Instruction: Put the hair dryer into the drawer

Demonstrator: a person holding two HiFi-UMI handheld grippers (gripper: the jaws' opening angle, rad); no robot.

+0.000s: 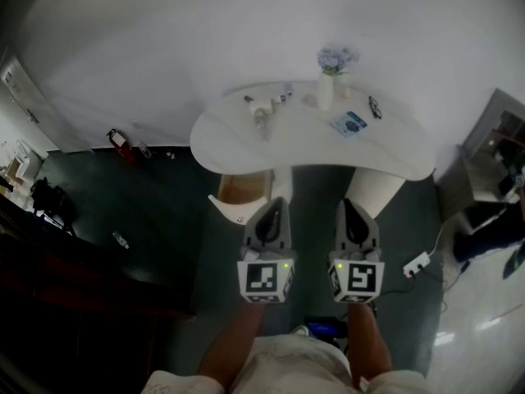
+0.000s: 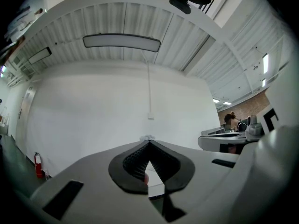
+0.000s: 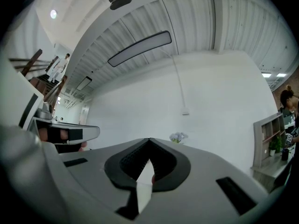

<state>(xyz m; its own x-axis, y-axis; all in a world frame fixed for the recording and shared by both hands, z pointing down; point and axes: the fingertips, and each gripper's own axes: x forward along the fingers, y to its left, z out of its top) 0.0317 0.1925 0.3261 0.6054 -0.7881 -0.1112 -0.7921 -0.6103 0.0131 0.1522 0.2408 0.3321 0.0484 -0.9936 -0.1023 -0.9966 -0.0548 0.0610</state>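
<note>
Fire extinguisher, red, stands against the wall at far left in the head view and shows again low at the left edge of the left gripper view; the right gripper view does not catch it. A small bottle lies on the dark floor, seen from the head only. Next comes the drawer, pulled open under the left end of the white table, its inside wood-coloured; neither gripper view shows it. The left gripper hovers just in front of it, apart from the table, and its own view shows the jaws clenched tip to tip with nothing between them. The hair dryer seems to be the pale thing lying on the table's left part, too small for its shape to be sure, and hidden below the jaws in both gripper views. A vase of flowers stands mid-table; only the flower tops peek over the jaws in the gripper views. The right gripper hangs level with the left, likewise clenched and empty. A power strip lies on the floor at right. The right gripper view alone shows a shelf unit, cut off at its right edge
</note>
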